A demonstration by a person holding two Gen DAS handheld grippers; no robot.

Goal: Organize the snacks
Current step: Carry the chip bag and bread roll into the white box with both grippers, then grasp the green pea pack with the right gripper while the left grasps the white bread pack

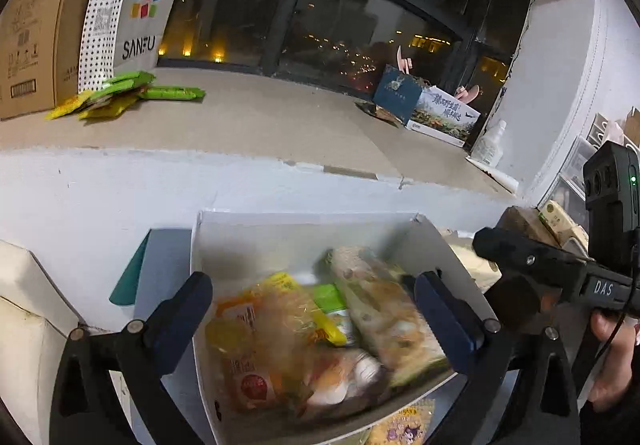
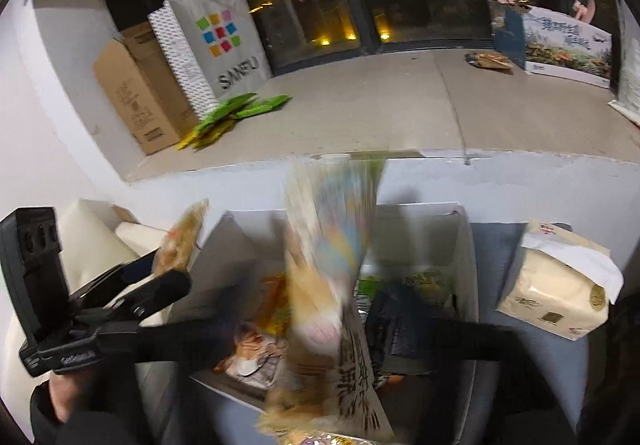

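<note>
Both claws, left & right, released wide over snack box; "SANFU" bag behind.

Blurred snack packet above white box

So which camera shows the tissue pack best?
The right wrist view: the tissue pack sits whole and unblocked beside the box. The left wrist view catches only a corner of it, behind the right gripper.
</note>
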